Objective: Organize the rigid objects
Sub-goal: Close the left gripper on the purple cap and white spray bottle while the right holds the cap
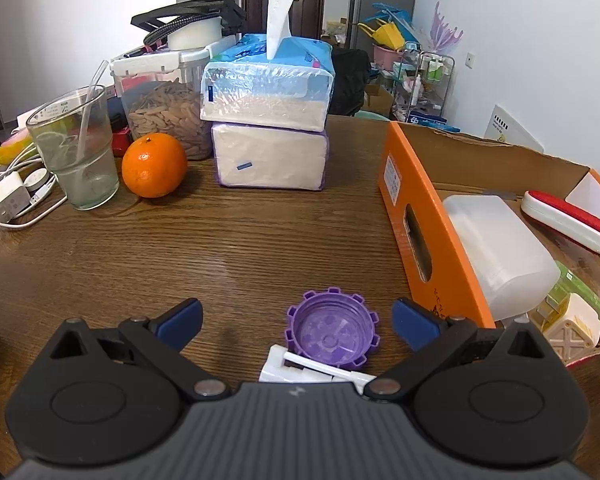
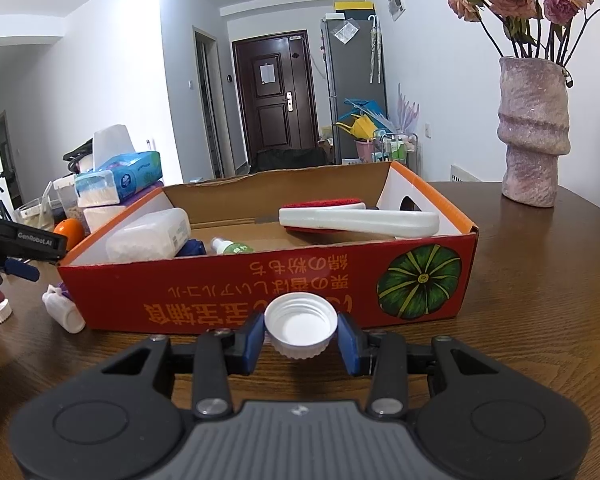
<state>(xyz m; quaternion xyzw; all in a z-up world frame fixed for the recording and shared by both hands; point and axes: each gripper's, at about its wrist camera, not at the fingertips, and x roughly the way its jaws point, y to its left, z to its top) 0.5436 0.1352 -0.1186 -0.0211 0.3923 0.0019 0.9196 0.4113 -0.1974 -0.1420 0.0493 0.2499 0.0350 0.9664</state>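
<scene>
My left gripper [image 1: 298, 316] is open above the wooden table; a purple notched cap [image 1: 332, 329] lies between its blue pads, beside a small white plastic piece [image 1: 300, 368]. My right gripper [image 2: 301, 338] is shut on a white ribbed bottle cap [image 2: 301, 325], held just in front of the orange cardboard box [image 2: 260, 280]. The box holds a clear white container [image 2: 150, 236], a red-and-white lint brush [image 2: 356, 218] and a small green bottle [image 2: 232, 247]. The left gripper [image 2: 18, 266] also shows in the right wrist view, left of the box.
Two stacked tissue packs [image 1: 268, 120], an orange [image 1: 154, 166], a glass with a straw [image 1: 78, 148], a jar of snacks [image 1: 168, 116] and chargers stand at the back left. A small white bottle [image 2: 62, 312] and a white cap [image 2: 1, 312] lie by the box. A vase [image 2: 534, 132] stands right.
</scene>
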